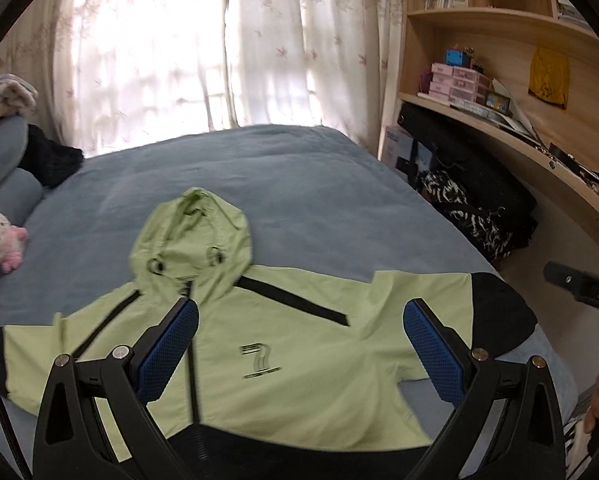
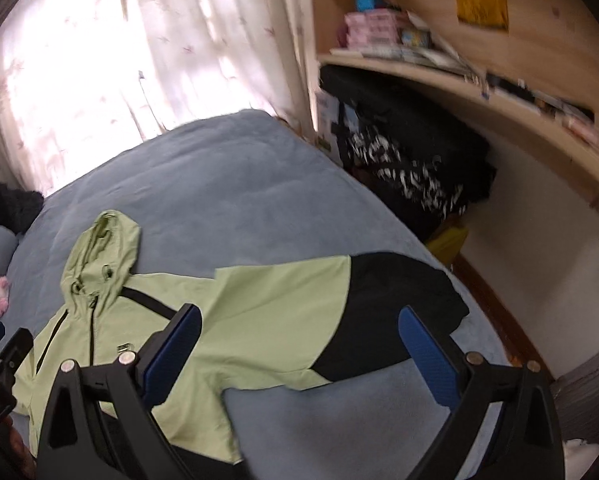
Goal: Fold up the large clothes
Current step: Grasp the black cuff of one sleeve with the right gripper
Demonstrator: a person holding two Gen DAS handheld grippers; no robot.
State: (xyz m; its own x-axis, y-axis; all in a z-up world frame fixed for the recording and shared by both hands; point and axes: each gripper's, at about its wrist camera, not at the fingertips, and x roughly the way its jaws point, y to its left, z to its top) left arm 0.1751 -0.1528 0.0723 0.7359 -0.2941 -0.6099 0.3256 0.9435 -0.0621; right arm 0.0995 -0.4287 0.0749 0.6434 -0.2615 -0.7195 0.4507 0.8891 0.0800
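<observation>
Green hooded jacket (image 1: 283, 344) lies apparently flat on the bed (image 1: 299, 184), both grippers' jaws apart above it.

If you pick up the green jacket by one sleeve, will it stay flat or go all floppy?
Probably floppy: the green jacket lies thin and wrinkled on the bed, so its body would likely droop. It looks light. Its smooth fabric may slip between the blue pads.

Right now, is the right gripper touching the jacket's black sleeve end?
Cannot tell. In the right wrist view the right gripper is wide open over the jacket, its sleeve end between the fingers; no contact or gap shows plainly.
</observation>
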